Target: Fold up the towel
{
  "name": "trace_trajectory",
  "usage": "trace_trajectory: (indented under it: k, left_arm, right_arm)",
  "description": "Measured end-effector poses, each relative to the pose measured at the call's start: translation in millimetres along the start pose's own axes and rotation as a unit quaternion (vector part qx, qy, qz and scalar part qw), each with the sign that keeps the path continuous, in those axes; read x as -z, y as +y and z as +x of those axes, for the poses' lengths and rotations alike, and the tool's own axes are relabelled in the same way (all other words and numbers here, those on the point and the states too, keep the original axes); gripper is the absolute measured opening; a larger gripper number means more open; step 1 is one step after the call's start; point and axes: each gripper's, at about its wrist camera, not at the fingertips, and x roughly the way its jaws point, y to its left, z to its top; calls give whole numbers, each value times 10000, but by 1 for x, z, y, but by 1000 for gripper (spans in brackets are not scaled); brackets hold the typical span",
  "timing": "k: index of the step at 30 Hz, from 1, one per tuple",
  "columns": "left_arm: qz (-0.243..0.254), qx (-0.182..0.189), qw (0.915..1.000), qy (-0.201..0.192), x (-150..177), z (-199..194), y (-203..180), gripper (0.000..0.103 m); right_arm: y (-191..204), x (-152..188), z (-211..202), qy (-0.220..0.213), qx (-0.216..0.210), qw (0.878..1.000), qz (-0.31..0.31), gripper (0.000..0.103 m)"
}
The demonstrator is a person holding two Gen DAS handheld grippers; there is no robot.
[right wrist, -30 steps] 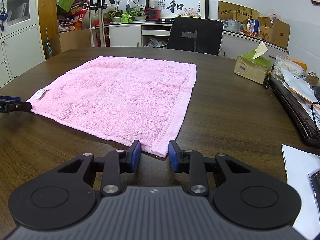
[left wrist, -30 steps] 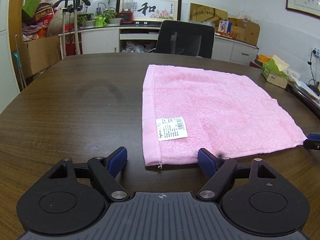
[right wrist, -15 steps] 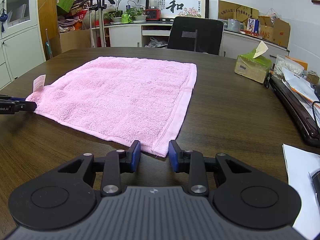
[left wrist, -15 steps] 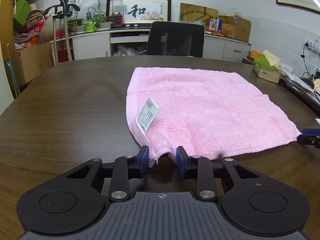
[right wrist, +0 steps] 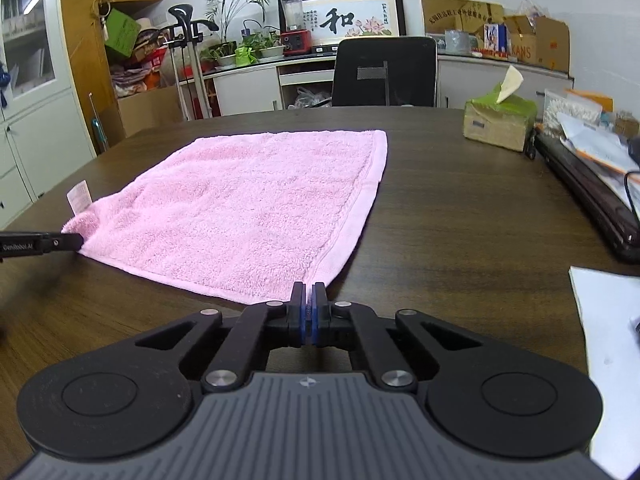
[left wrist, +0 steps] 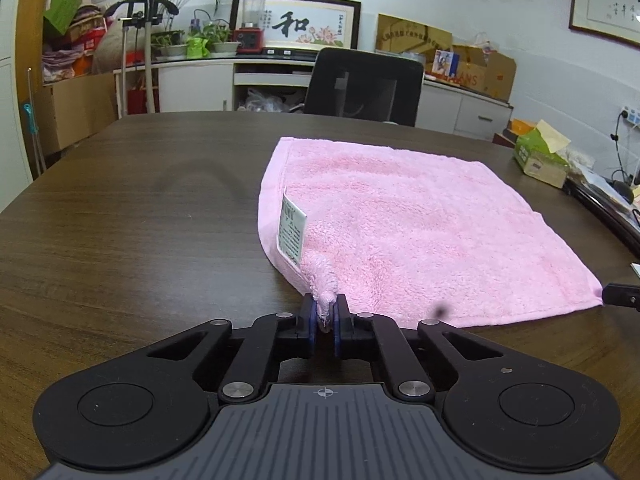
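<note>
A pink towel (left wrist: 420, 220) lies spread flat on the dark wooden table (left wrist: 120, 220). My left gripper (left wrist: 325, 312) is shut on the towel's near left corner, which is bunched and raised; the white care label (left wrist: 291, 234) stands up beside it. My right gripper (right wrist: 308, 300) is shut on the towel's (right wrist: 256, 204) near right corner, low at the table. The left gripper's tip (right wrist: 60, 242) shows at the left in the right wrist view. The right gripper's tip (left wrist: 620, 294) shows at the right in the left wrist view.
A black office chair (left wrist: 364, 84) stands at the table's far side. A green tissue box (right wrist: 498, 120), a black laptop (right wrist: 588, 196) and papers (right wrist: 608, 320) lie on the right of the table. Cabinets and boxes line the back wall.
Both grippers have closed on the towel's two near corners. The left corner has bunched and lifted, and the care label has tipped upright.
</note>
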Motion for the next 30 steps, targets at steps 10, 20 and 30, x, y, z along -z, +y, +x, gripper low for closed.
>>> trace_trajectory:
  k: [10,20,30]
  left_arm:
    - [-486,301,9982,-179,-2,-21,10,7]
    - [-385,538,9977,-172,23,-78,5,7]
    - [159,540,9959,-704,2,-153,-25,8]
  right_arm:
    - [-16,9,-18,-128,-200,9967,775,2]
    - [-41,26,-76,-507,-938,9788,1747,2]
    - [-35,14,-154,-1645,-1367,9587,1876,3]
